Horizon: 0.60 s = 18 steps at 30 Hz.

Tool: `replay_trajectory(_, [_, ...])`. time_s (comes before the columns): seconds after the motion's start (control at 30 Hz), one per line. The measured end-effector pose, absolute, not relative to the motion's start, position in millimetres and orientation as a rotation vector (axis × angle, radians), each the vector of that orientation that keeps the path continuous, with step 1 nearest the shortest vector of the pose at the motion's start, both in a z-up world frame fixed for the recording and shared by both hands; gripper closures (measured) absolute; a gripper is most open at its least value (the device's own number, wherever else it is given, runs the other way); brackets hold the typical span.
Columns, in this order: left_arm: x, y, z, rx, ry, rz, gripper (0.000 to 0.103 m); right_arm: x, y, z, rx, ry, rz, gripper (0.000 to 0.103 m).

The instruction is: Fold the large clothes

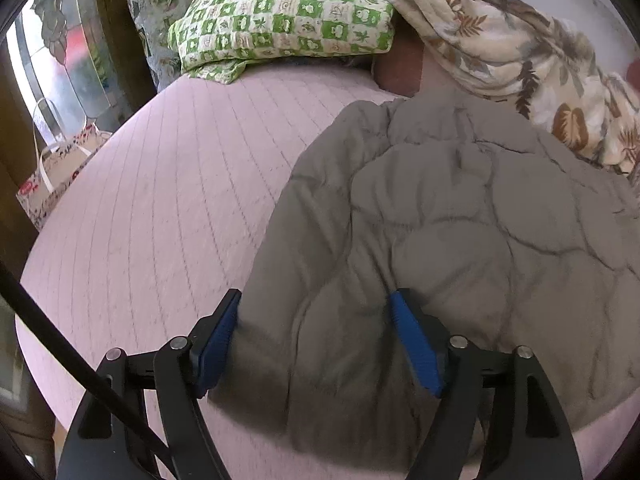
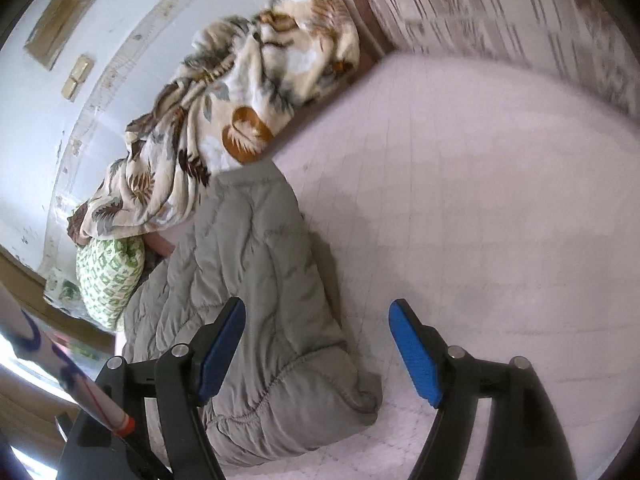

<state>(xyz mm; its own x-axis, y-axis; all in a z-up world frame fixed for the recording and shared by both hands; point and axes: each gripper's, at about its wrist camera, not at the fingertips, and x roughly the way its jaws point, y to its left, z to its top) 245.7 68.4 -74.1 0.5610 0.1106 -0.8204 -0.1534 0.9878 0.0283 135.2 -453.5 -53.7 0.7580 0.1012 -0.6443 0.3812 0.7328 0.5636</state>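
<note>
A grey quilted padded garment [image 1: 460,220] lies folded on the pink bed sheet [image 1: 160,200]. It also shows in the right wrist view [image 2: 256,280], with an elastic hem at its near end. My left gripper [image 1: 316,308] is open, its blue pads [image 1: 416,348] straddling the garment's near left edge, one finger on the sheet side, one on the fabric. My right gripper [image 2: 318,314] is open and empty above the garment's near right corner; its left finger hangs over the fabric, its right over the bare sheet [image 2: 480,200].
A green-and-white checked pillow [image 1: 288,16] and a floral leaf-print blanket [image 1: 520,60] lie at the bed's far end by the wall; both show in the right wrist view, pillow [image 2: 112,276], blanket [image 2: 240,92]. A patterned bag [image 1: 56,168] stands beside the bed's left edge.
</note>
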Motion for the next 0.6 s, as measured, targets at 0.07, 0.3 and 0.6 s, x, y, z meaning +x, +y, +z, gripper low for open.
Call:
replay_trajectory(0.07, [254,70,-76,-0.055,0.973,0.163,0.027,139,-440,-41,0.682,0.682,-0.166,0.024])
replay_trajectory(0.3, [243,70,-23,-0.123,0.905,0.099,0.037,175,-356,-19,0.442,0.652,-0.043,0.026])
replay_trajectory(0.6, [281,0,-36,-0.119,0.983,-0.054,0.037,248,-264,-44,0.449,0.767,0.328,0.042])
